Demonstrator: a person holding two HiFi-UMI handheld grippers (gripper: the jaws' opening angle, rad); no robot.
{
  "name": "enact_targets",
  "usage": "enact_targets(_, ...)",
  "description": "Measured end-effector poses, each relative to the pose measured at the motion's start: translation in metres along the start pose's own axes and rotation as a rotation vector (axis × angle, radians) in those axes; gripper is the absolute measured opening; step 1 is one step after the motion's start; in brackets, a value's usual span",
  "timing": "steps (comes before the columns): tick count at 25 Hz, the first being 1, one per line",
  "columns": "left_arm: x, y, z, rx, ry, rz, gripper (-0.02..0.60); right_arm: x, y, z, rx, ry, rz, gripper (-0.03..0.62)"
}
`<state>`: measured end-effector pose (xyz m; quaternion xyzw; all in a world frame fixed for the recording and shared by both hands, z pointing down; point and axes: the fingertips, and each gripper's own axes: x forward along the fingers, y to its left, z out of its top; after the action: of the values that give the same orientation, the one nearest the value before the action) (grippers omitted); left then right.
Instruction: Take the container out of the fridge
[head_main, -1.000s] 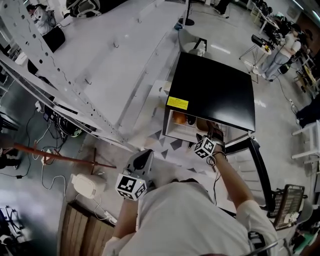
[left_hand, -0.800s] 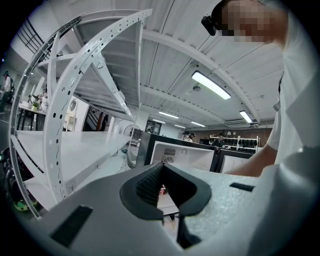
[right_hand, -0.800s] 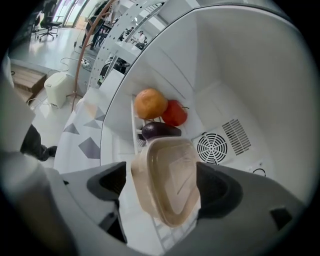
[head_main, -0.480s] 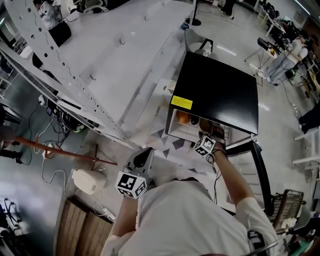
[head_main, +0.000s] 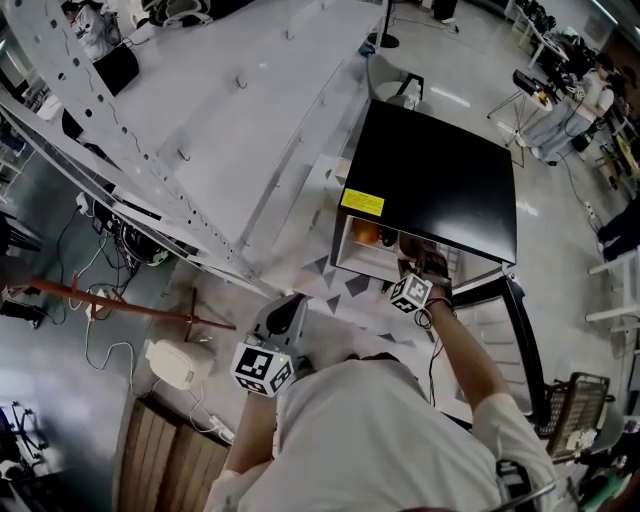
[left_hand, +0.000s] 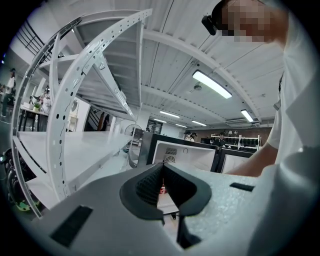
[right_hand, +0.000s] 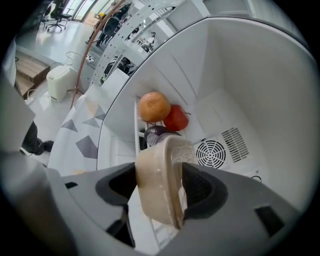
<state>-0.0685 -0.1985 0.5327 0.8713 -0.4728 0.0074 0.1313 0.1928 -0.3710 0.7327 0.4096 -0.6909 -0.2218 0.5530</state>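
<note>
Inside the fridge, the right gripper has the beige container between its fingers. They have just been closing and now look pressed against its two sides. The container sits tilted on edge in that pinch, so I reckon a light grip could let it swivel or slip out on the way. It is also just in front of an orange fruit, a red fruit and a dark item on the wire shelf. A careless pull could snag the shelf or roll them. The left gripper hangs outside, fingers pressed together, empty.
</note>
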Motion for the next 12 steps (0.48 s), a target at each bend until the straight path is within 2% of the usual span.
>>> enact_targets(12, -0.007, -0.001, 0.002, 0.004, 0.000, -0.056, 0.005, -0.029, -0.013, 0.020, 0.120, -0.031, -0.027, 0.275)
